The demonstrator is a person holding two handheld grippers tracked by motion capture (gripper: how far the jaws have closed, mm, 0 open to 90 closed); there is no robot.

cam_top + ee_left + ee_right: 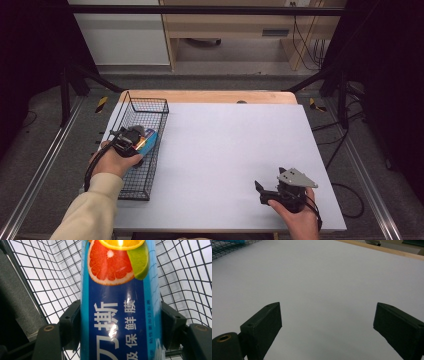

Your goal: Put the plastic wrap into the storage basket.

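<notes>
From the high view, my left gripper (131, 141) sits over the black wire basket (150, 107) at the left edge of the white table (230, 150). My left hand (116, 160) comes in from a cream sleeve (90, 210). Between the gripper's jaws I hold a blue box (148, 140) with an orange patch on it, and it lies inside the basket, about halfway along its length. My right gripper (261, 192) rests low at the near right part of the table, well apart from the basket, with its grey three-cornered plate (296, 177) on top and my right hand (299, 220) behind it.

In the left gripper view, the blue box (120, 315) runs straight up the middle, printed with a cut grapefruit, an orange slice, a lime wedge and white characters. My two black jaws press on it from either side, so they are clamped on the box. Behind it the wire basket (50, 277) curves round, its floor and walls showing on both sides of the box.

In the right gripper view, my jaws stand wide apart with nothing between them, above the bare white table (324, 277). A corner of the wire basket (227, 248) shows at the upper left, and the wooden table edge (387, 251) crosses the upper right.
</notes>
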